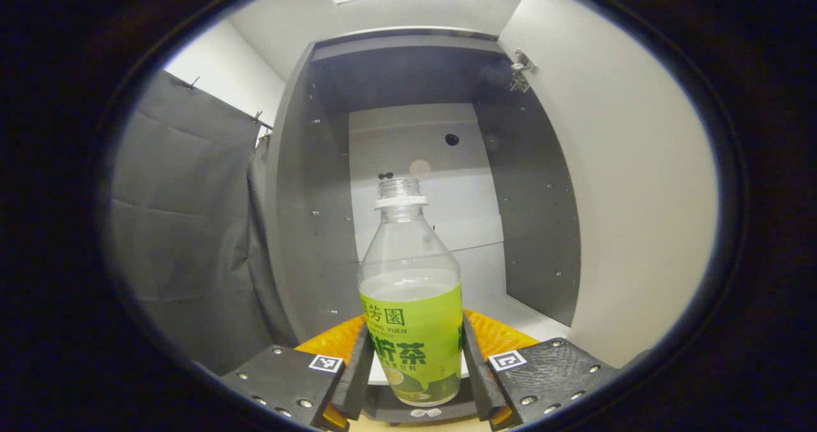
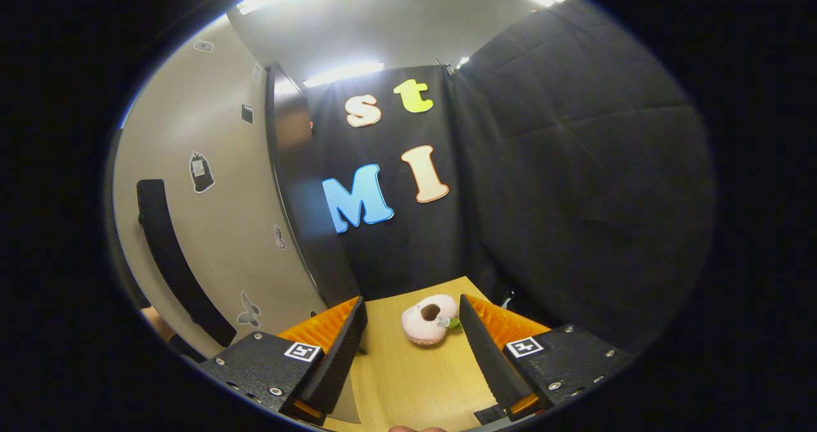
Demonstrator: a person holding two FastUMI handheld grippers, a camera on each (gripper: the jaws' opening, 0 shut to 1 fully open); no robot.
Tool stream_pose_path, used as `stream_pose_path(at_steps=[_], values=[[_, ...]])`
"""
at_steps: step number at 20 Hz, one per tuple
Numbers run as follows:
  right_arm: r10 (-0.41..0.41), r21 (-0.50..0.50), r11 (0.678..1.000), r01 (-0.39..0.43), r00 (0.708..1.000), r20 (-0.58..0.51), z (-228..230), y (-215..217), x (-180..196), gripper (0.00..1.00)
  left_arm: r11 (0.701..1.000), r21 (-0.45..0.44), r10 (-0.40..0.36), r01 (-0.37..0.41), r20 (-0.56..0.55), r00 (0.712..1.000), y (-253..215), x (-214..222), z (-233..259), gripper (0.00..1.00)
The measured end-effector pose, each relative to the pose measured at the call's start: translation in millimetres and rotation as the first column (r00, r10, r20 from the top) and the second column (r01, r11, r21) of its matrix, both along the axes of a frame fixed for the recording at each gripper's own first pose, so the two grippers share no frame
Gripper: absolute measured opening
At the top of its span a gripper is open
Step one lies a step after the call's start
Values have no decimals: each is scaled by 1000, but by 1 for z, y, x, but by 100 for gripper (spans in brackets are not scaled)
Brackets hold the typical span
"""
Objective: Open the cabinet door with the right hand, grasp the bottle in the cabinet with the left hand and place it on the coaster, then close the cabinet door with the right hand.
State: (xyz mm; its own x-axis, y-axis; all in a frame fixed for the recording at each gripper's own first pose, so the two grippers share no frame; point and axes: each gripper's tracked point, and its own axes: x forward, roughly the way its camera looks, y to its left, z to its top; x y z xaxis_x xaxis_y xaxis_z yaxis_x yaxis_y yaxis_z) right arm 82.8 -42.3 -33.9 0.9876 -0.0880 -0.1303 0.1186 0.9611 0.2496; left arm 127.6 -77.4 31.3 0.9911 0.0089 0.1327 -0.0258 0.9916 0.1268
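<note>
The cabinet door (image 1: 638,183) is already open and the left gripper (image 1: 412,368) has both fingers pressed on the bottle (image 1: 412,304), while the right gripper (image 2: 412,362) waits with wide fingers over the tabletop (image 2: 408,381), so placing on the coaster and closing the door remain.

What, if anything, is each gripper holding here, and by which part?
The left gripper grips the bottle by its lower, labelled body, one finger on either side. The right gripper is open and holds nothing.
</note>
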Motion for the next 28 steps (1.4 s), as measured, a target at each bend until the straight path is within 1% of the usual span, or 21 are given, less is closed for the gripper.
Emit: stream_pose_path(at_steps=[1, 3, 4, 5, 7, 8, 9, 10, 12, 13, 14, 17, 18, 21, 23, 24, 26, 28], values=[[28, -4, 1000, -28, 1000, -1, -2, 1, 1, 90, 1000, 12, 16, -16, 3, 1000, 0, -13, 1, 75], [75, -10, 997, -75, 997, -5, -7, -1, 7, 90, 998, 19, 53, -53, -6, 999, 0, -33, 0, 60], [100, -11, 995, -100, 995, -16, -14, -1, 11, 90, 998, 12, 66, -65, -20, 998, -1, -44, -3, 75], [118, -11, 993, -119, 993, -28, -22, 1, 13, 90, 997, -1, 81, -81, -25, 996, 0, -64, -10, 67], [162, -10, 987, -163, 986, -47, -34, 4, 20, 90, 994, -23, 110, -111, -22, 994, -1, -97, -17, 67], [177, -12, 984, -178, 983, -53, -39, 4, 23, 90, 992, -21, 126, -127, -21, 992, 0, -110, -21, 67], [187, -16, 982, -188, 981, -60, -45, 5, 25, 90, 990, -16, 138, -139, -21, 990, -1, -121, -27, 72], [190, -24, 981, -192, 979, -68, -50, 6, 28, 90, 988, -9, 151, -151, -18, 988, -4, -134, -34, 67], [181, -44, 982, -185, 980, -83, -59, 7, 36, 90, 983, 26, 180, -179, -26, 983, -4, -153, -53, 67], [179, -50, 982, -183, 980, -84, -62, 9, 41, 90, 981, 46, 191, -190, -28, 981, -4, -161, -62, 71], [170, -57, 983, -175, 982, -78, -64, 8, 46, 90, 978, 60, 200, -198, -24, 980, -4, -169, -70, 67], [107, -112, 987, -114, 992, -62, -79, 1, 63, 90, 974, 62, 217, -216, -3, 976, -1, -185, -101, 68], [104, -128, 985, -112, 992, -67, -87, 3, 69, 90, 972, 54, 229, -229, 8, 973, 3, -191, -111, 68], [120, -195, 971, -139, 987, -108, -115, 13, 76, 90, 965, 36, 258, -258, 8, 966, 19, -203, -156, 68], [97, -270, 954, -128, 987, -125, -129, 11, 76, 90, 960, 31, 278, -278, 3, 961, 28, -212, -189, 68], [99, -292, 947, -132, 987, -125, -135, 13, 76, 90, 957, 33, 287, -287, -4, 958, 32, -215, -207, 68], [114, -326, 933, -154, 984, -139, -150, 19, 75, 90, 947, 42, 320, -319, -26, 947, 43, -221, -247, 68], [142, -355, 914, -198, 974, -177, -172, 25, 73, 90, 942, 30, 336, -335, -12, 942, 46, -226, -278, 68]])
